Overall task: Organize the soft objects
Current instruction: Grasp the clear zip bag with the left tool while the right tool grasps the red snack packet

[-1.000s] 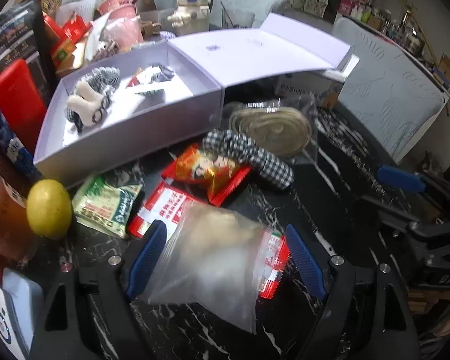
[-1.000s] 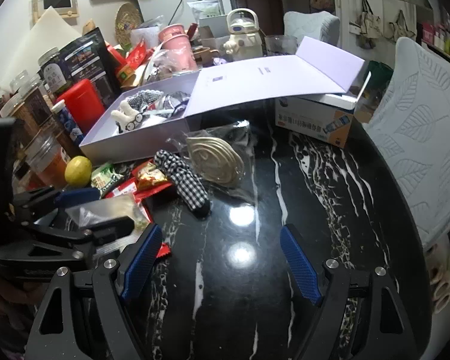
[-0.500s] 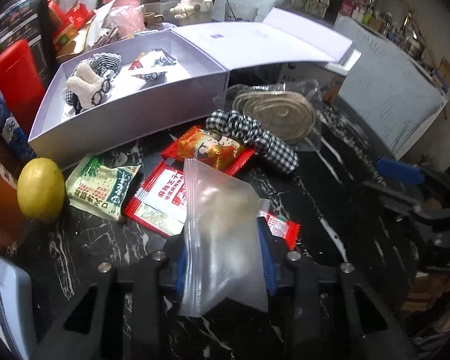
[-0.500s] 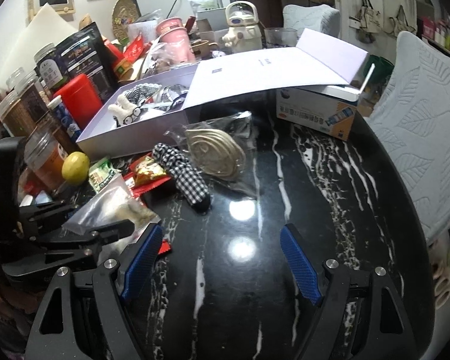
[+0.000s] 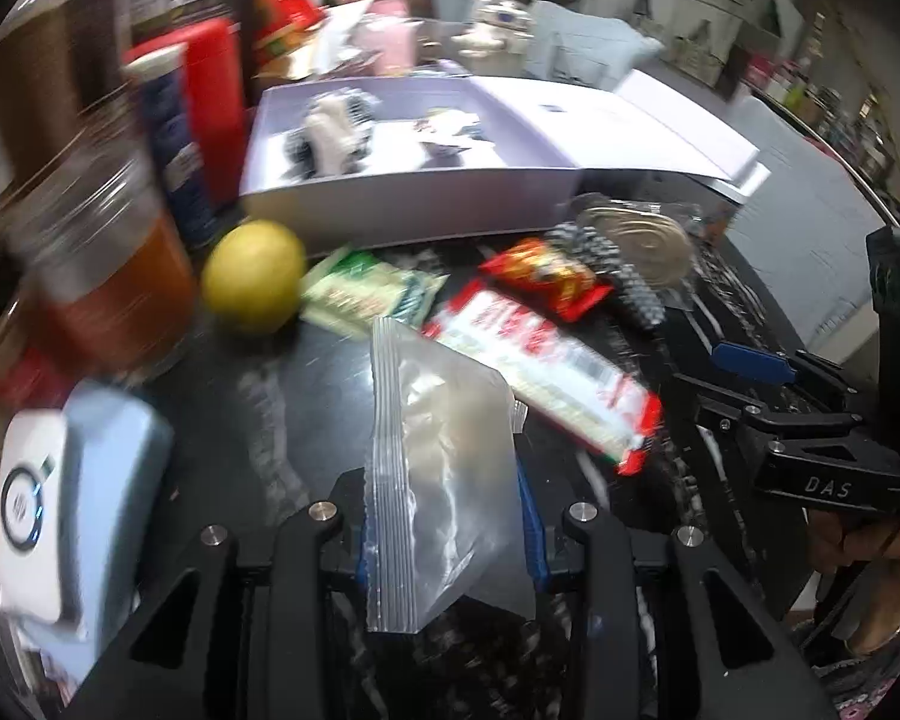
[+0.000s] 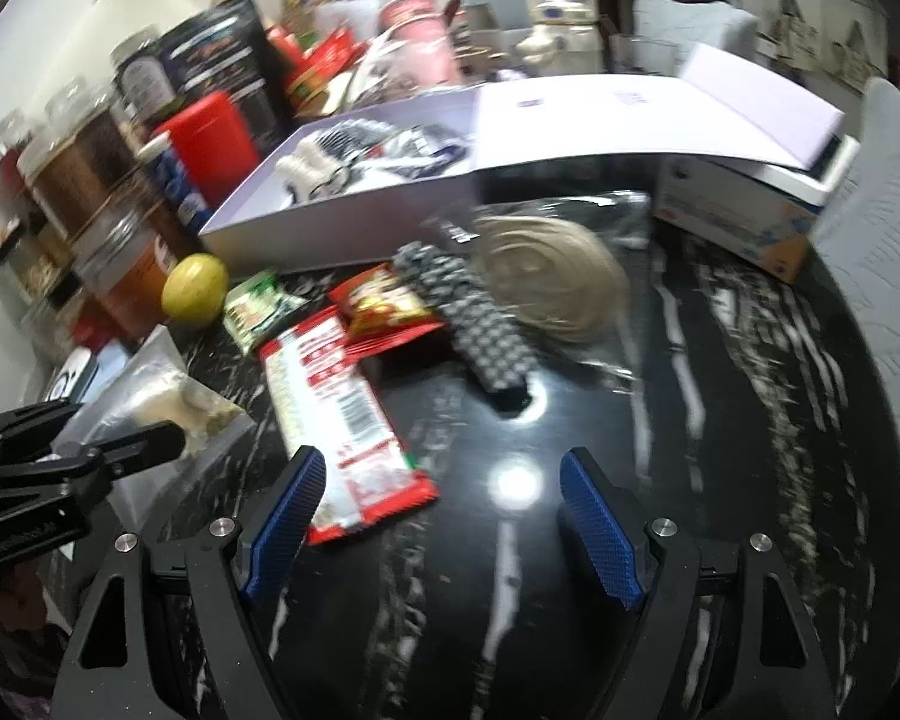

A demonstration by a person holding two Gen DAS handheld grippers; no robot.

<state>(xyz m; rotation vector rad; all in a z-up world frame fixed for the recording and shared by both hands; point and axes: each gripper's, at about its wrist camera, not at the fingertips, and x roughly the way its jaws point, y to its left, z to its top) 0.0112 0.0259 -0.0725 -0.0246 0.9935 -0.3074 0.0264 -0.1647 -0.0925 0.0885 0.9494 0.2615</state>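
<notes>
My left gripper (image 5: pixel 447 531) has closed its fingers on the zip bag (image 5: pixel 444 468) and lifted it off the desk (image 6: pixel 570 540); right gripper (image 6: pixel 444 516) hangs open. Next I'd carry it to the lilac box (image 5: pixel 414 195) beyond.

Left hand-held gripper (image 5: pixel 447 531) pinches a clear zip bag (image 5: pixel 444 474) (blurred).

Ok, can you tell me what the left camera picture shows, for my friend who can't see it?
The left tool is shut on a clear plastic zip bag above a black marble table. Beyond lie a yellow lemon, red and green snack packets, and an open pale purple box.
</notes>
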